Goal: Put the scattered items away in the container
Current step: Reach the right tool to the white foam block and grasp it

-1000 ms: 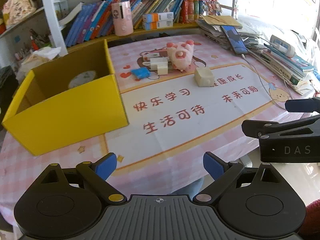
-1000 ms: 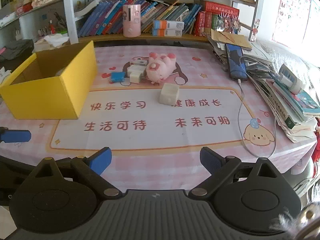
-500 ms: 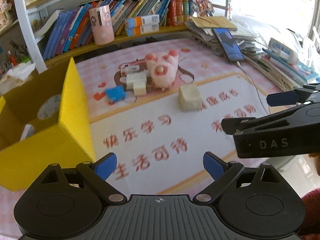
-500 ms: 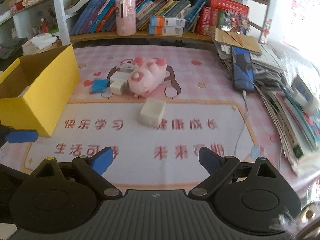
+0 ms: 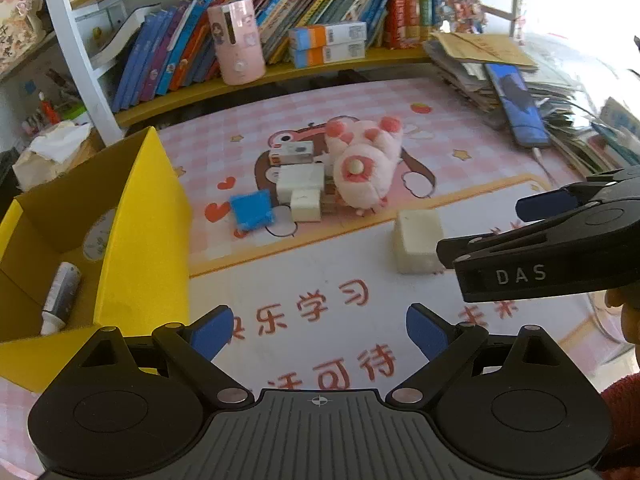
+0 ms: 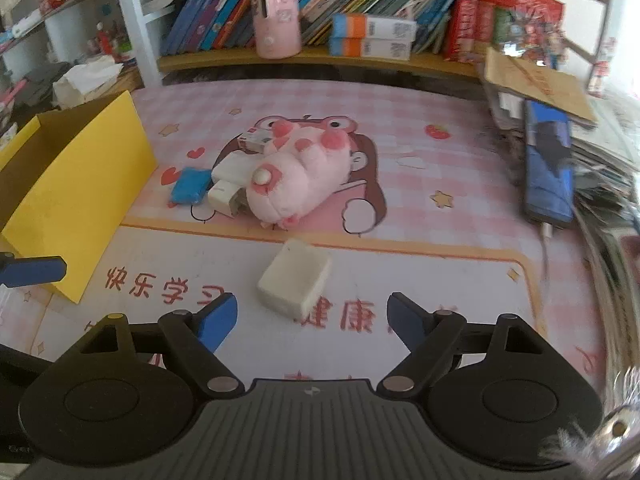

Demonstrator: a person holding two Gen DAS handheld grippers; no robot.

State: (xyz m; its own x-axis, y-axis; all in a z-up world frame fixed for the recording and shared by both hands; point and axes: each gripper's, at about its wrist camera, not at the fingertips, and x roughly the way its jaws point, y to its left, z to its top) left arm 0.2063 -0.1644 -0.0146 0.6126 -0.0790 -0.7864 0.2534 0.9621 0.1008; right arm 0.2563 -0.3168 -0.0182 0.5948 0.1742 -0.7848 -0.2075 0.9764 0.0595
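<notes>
Claws left (image 5: 320,332) and right (image 6: 312,322) gape empty; cream cube (image 6: 295,282) near fuzzy plush (image 6: 296,176), cardboard box (image 6: 76,184).

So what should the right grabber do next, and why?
Probably ease the right gripper forward and down so its open fingers straddle the white block. That block lies alone on the mat just ahead of the fingertips, closest of the loose things. The pink plush and blue pad sit farther back, and the yellow box waits on the left.
</notes>
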